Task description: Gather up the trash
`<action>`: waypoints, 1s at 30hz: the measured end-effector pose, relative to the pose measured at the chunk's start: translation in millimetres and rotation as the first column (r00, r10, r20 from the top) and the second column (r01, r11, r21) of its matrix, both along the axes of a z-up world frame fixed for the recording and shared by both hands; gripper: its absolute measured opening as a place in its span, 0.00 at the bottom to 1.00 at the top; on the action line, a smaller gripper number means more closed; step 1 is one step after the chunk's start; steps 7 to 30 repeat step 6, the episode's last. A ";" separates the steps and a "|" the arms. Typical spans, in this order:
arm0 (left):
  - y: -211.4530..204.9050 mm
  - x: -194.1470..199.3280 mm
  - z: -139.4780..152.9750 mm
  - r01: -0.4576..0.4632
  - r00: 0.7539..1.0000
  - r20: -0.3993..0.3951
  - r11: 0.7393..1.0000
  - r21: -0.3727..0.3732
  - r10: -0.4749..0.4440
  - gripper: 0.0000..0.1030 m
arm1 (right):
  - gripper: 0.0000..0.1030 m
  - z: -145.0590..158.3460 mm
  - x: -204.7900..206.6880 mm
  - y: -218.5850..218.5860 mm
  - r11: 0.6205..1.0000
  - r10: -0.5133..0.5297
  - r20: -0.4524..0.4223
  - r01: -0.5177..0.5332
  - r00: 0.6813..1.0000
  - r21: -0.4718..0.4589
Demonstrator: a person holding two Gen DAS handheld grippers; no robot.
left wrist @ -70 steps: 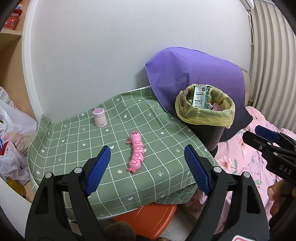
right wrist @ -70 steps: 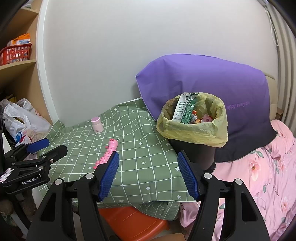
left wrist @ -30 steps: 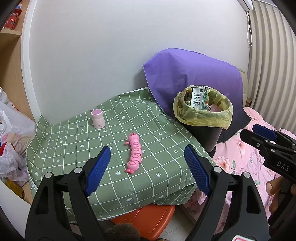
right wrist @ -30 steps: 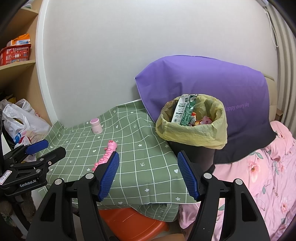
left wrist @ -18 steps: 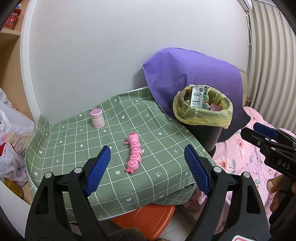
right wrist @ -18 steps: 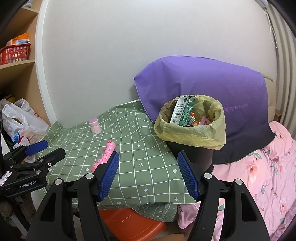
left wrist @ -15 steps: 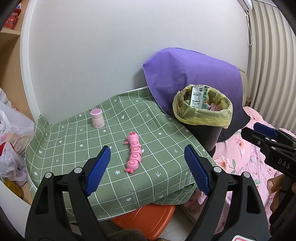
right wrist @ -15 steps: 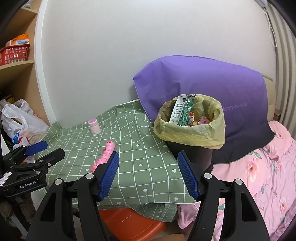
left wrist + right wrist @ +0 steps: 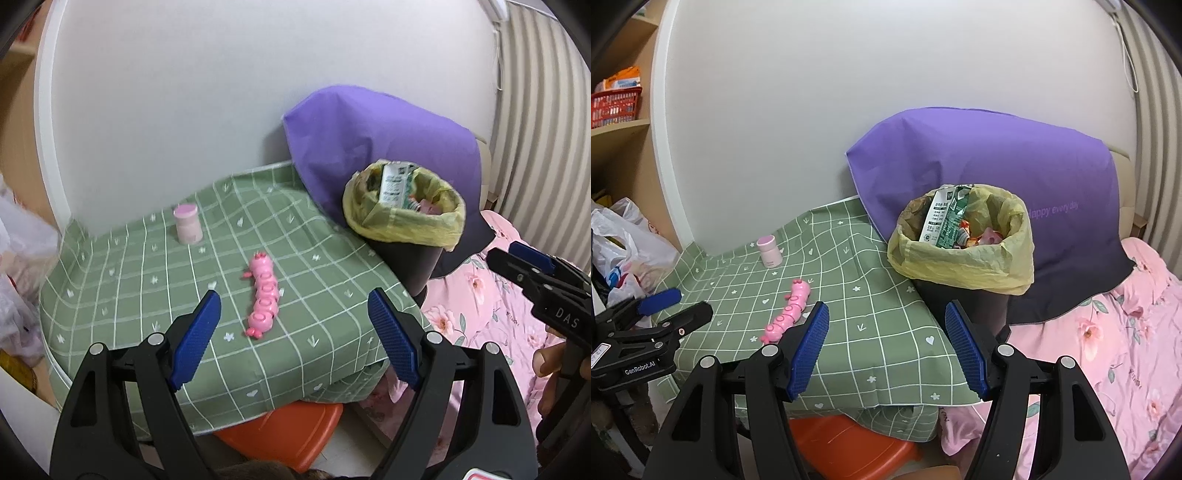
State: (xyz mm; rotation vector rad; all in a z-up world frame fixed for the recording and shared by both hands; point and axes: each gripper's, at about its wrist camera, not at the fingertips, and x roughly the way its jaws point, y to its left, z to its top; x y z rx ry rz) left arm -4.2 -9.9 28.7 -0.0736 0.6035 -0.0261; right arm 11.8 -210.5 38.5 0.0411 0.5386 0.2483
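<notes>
A dark trash bin (image 9: 410,254) with a yellow liner (image 9: 964,254) stands to the right of a small table with a green checked cloth (image 9: 155,280). It holds a milk carton (image 9: 945,218) and wrappers. A pink caterpillar toy (image 9: 264,295) and a small pink jar (image 9: 187,223) are on the cloth; both also show in the right wrist view, the toy (image 9: 788,310) and the jar (image 9: 769,252). My left gripper (image 9: 293,334) is open and empty, in front of the table. My right gripper (image 9: 886,349) is open and empty, before the bin.
A purple pillow (image 9: 990,166) leans on the wall behind the bin. A pink floral bedsheet (image 9: 1108,339) lies to the right. An orange stool (image 9: 284,432) sits under the table. White plastic bags (image 9: 624,243) and shelves (image 9: 617,125) are at the left.
Both grippers have drawn back a little from the table and bin, so these look slightly smaller. Both stay open and empty. Nothing on the table has moved.
</notes>
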 end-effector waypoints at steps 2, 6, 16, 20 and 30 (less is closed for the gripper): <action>16.1 12.0 -8.3 -0.037 0.999 -0.027 0.999 -0.021 0.036 0.75 | 0.60 -3.0 11.2 3.0 1.000 -0.004 -0.007 0.004 1.000 0.001; 72.8 45.8 -30.5 -0.220 0.973 -0.089 0.974 -0.052 0.215 0.76 | 0.63 -19.8 55.5 26.9 0.996 0.079 -0.072 -0.081 0.994 -0.031; 72.8 45.8 -30.5 -0.220 0.973 -0.089 0.974 -0.052 0.215 0.76 | 0.63 -19.8 55.5 26.9 0.996 0.079 -0.072 -0.081 0.994 -0.031; 72.8 45.8 -30.5 -0.220 0.973 -0.089 0.974 -0.052 0.215 0.76 | 0.63 -19.8 55.5 26.9 0.996 0.079 -0.072 -0.081 0.994 -0.031; 72.8 45.8 -30.5 -0.220 0.973 -0.089 0.974 -0.052 0.215 0.76 | 0.63 -19.8 55.5 26.9 0.996 0.079 -0.072 -0.081 0.994 -0.031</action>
